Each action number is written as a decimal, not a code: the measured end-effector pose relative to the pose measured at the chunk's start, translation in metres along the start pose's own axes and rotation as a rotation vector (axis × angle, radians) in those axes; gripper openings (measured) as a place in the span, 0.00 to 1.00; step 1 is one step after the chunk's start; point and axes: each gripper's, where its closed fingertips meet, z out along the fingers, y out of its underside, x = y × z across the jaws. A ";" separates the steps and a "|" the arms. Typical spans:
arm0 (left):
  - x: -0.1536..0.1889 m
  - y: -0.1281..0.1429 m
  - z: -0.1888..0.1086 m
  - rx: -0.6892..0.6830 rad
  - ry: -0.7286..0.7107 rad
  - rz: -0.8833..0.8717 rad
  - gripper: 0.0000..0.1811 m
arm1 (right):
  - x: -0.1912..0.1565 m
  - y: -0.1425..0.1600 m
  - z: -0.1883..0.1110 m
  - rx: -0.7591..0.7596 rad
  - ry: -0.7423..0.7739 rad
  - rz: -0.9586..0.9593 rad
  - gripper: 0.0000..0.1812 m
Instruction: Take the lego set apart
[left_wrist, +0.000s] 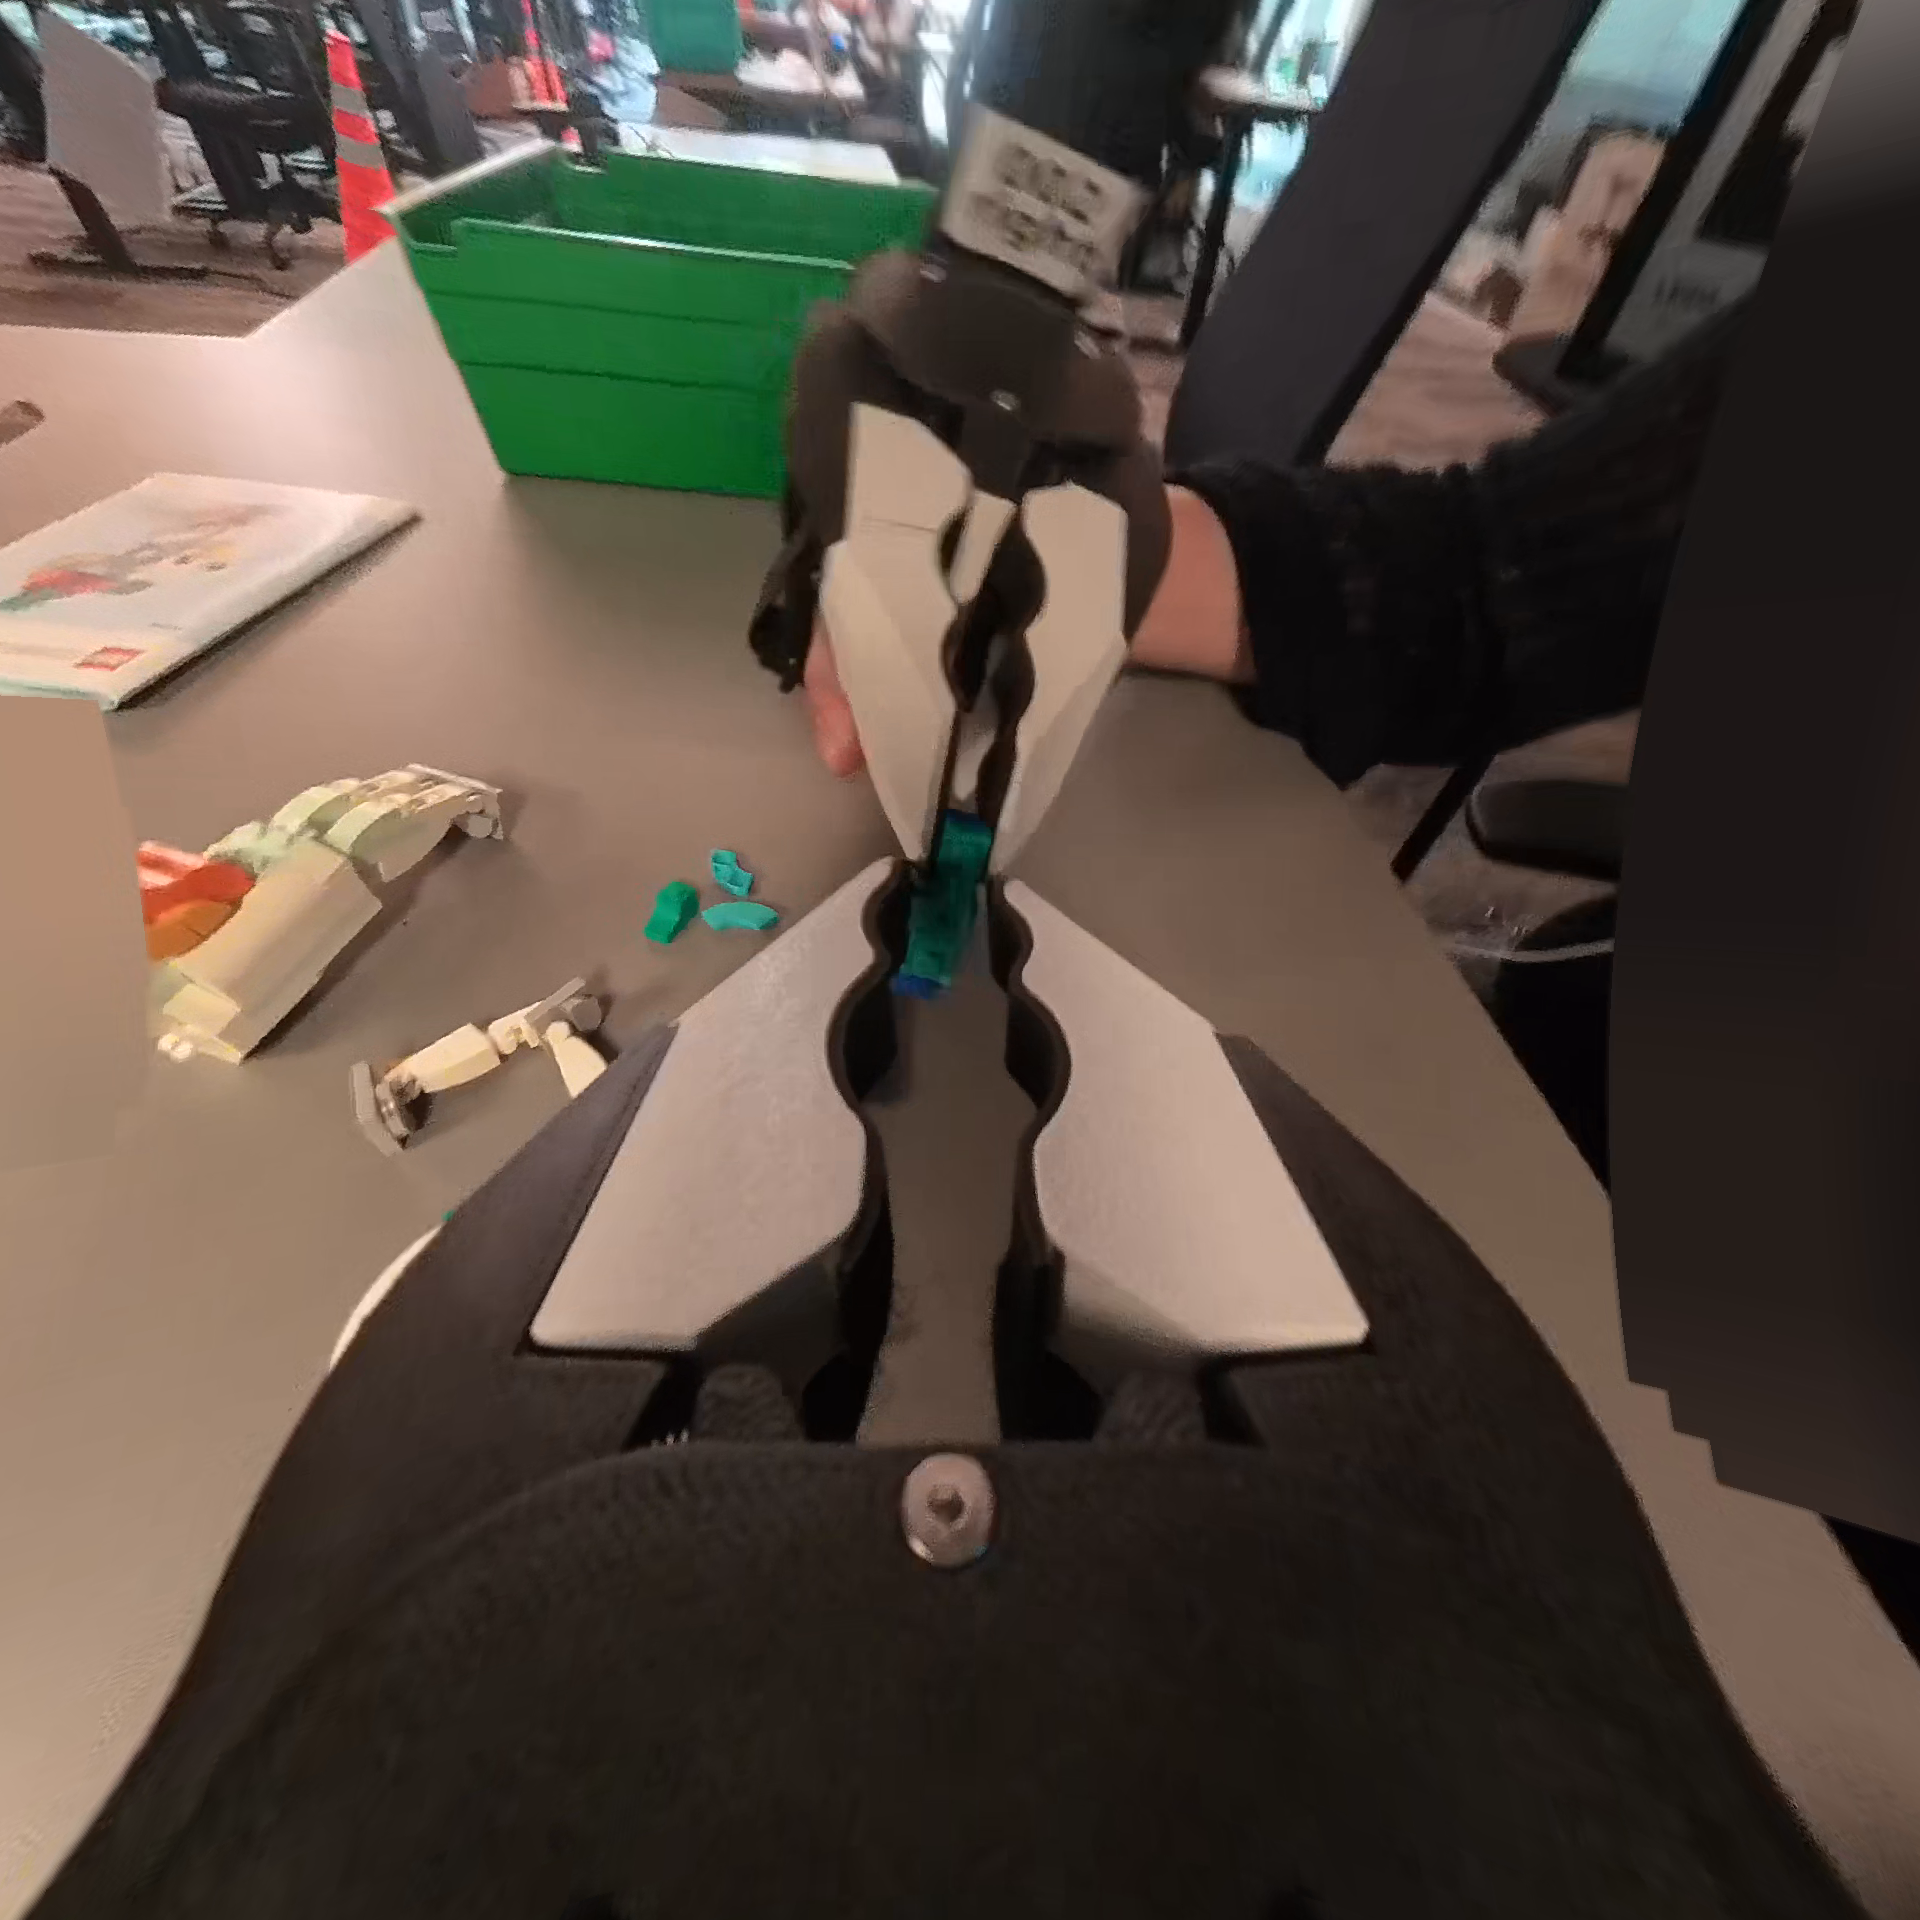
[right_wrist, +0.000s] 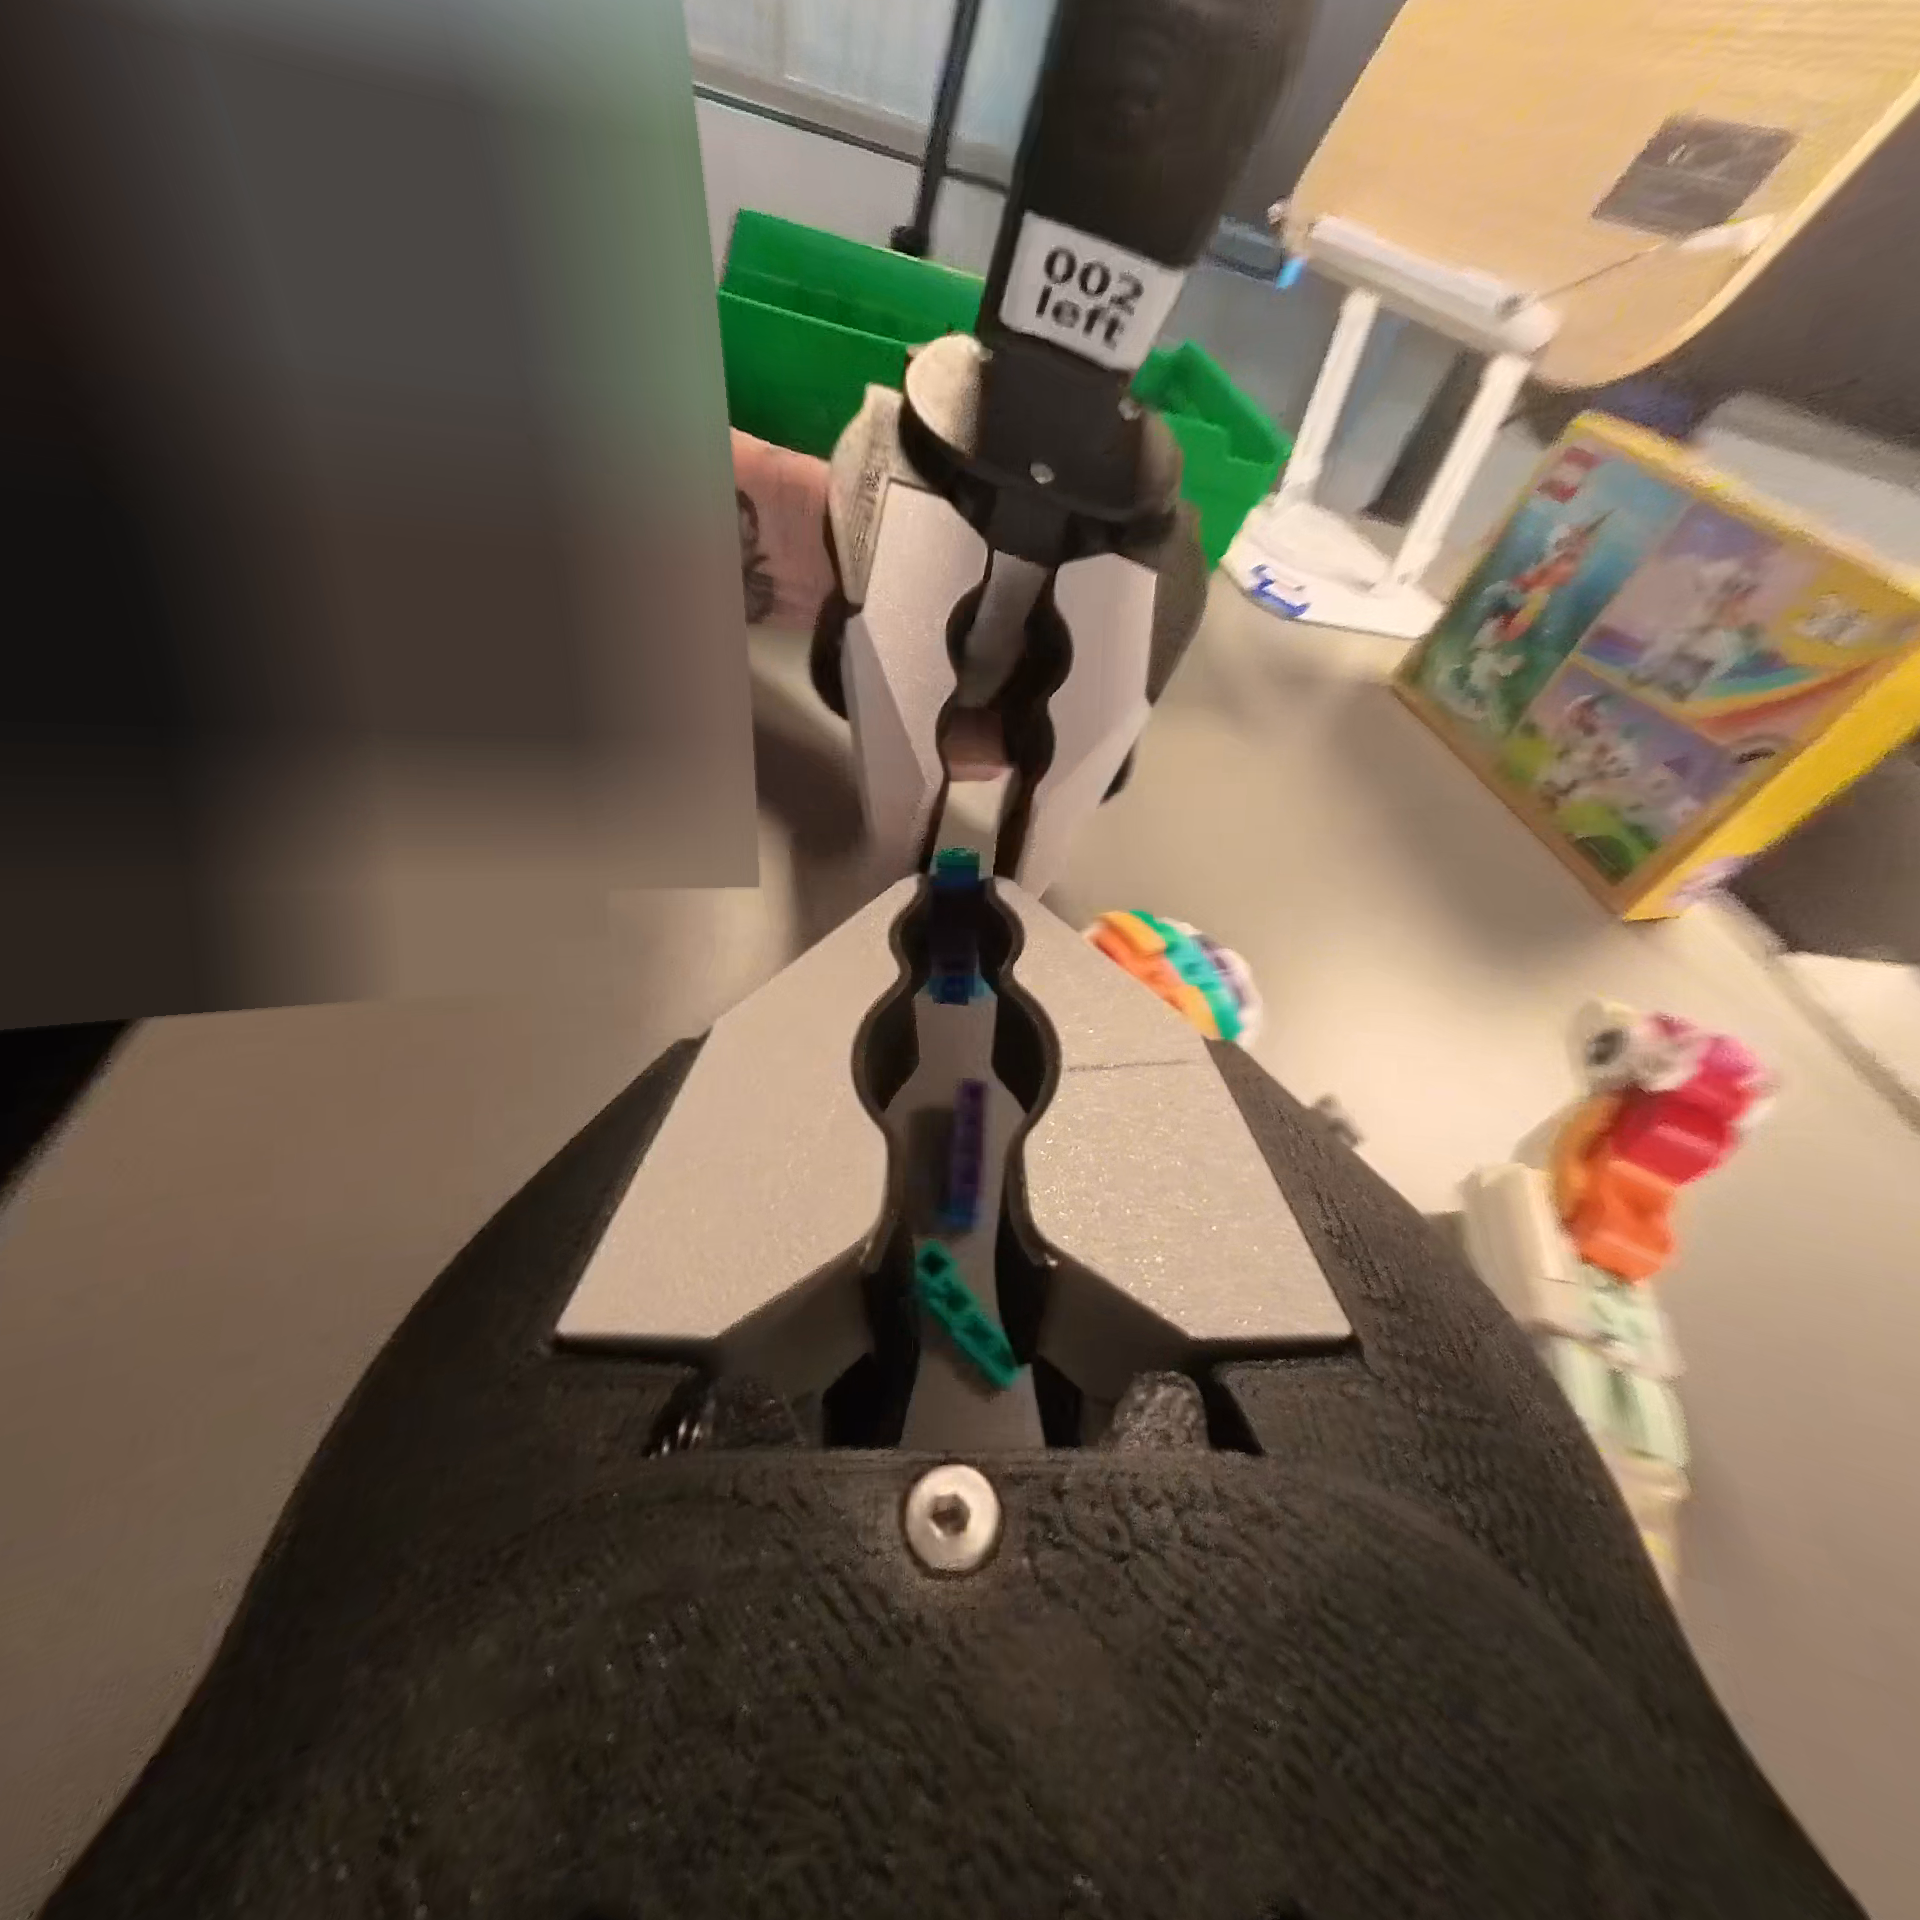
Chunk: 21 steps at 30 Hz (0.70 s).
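Left wrist view: left gripper (left_wrist: 948, 883) and right gripper (left_wrist: 961, 831) meet tip to tip at frame centre, jaws of both clamped on a small teal-blue stack (left_wrist: 940, 914); loose teal pieces (left_wrist: 717, 899) lie left on the tabletop (left_wrist: 582, 644).
Right wrist view: same stack (right_wrist: 956, 935) at frame centre; step judged mid-separation.
Next: pull the grippers apart.

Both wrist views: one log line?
left gripper: shut on teal piece | right gripper: shut on same piece | loose bricks on table
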 end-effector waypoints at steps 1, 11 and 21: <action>-0.004 -0.002 -0.002 0.023 -0.005 -0.040 0.08 | 0.004 0.000 0.001 -0.003 0.052 -0.060 0.04; -0.015 -0.019 -0.010 0.206 0.128 -0.410 0.16 | 0.019 0.000 0.004 -0.101 0.292 -0.431 0.04; -0.013 0.003 -0.014 0.095 0.200 -0.496 0.16 | 0.006 0.003 0.018 -0.121 0.255 -0.453 0.03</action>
